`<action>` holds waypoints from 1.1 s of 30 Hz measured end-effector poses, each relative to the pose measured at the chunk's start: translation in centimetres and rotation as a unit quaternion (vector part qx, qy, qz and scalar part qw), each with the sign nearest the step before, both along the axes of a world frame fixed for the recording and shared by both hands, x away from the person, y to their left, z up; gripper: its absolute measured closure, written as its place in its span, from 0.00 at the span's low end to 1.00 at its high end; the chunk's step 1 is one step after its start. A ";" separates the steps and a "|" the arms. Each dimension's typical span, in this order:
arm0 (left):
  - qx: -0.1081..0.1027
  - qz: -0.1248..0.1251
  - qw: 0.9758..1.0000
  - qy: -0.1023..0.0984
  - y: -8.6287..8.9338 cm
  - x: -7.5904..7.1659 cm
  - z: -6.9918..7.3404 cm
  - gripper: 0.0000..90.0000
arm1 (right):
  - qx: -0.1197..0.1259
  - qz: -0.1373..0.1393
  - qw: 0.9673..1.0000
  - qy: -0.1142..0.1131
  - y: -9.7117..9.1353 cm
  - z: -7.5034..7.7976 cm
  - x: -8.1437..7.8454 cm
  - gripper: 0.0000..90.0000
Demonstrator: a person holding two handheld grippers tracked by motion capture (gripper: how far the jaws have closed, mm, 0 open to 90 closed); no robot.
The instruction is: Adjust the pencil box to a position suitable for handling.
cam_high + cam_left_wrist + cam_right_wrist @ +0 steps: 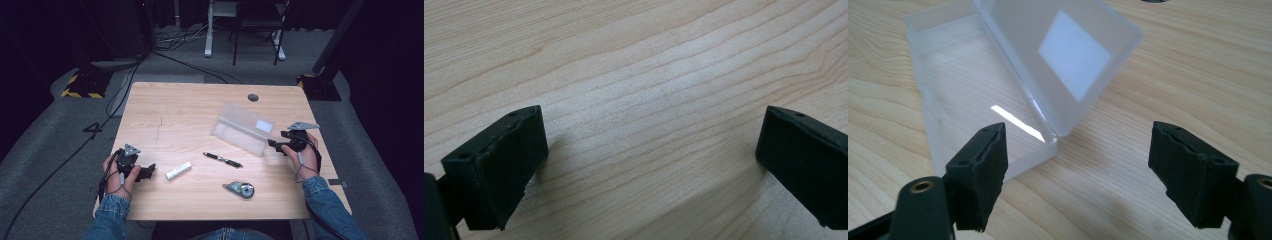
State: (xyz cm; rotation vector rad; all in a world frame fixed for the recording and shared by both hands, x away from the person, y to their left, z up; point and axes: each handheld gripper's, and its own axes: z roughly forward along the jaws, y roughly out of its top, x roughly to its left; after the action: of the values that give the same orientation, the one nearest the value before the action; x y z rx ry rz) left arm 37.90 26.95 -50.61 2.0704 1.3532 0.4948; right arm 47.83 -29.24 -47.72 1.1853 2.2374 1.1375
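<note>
A clear plastic case (243, 128) lies open on the wooden table (170, 110), its lid with a white label (1074, 54) standing up. My right gripper (274, 143) sits just off the case's right end, open, with nothing between its pads; the case's near corner (1045, 145) lies just beyond them. My left gripper (149, 171) rests at the table's front left, open over bare wood (649, 115). A white eraser (178, 170), a black pen (222, 159) and a correction tape dispenser (240, 189) lie between the two hands.
A round cable hole (253, 97) marks the table's far edge. Behind the table on the grey floor are cables (125, 85), a stand base with yellow-black tape (80, 86) and chair legs (255, 45).
</note>
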 end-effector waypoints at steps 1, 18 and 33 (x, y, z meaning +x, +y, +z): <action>0.000 0.000 1.000 0.000 0.0 0.0 0.0 0.01 | 0.000 0.003 1.000 0.002 0.4 -0.1 0.1 0.25; 0.000 0.000 1.000 0.000 0.0 0.0 0.0 0.01 | -0.001 0.030 0.999 0.017 2.9 -1.1 0.5 0.17; 0.000 0.000 1.000 0.000 0.0 0.0 0.0 0.01 | 0.001 0.037 0.999 0.038 3.3 -2.0 0.9 0.21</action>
State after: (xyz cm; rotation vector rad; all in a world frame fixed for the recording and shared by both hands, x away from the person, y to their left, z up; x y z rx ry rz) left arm 37.89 26.95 -50.61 2.0710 1.3523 0.4947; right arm 48.77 -25.94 -49.72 1.1747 2.3551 1.1409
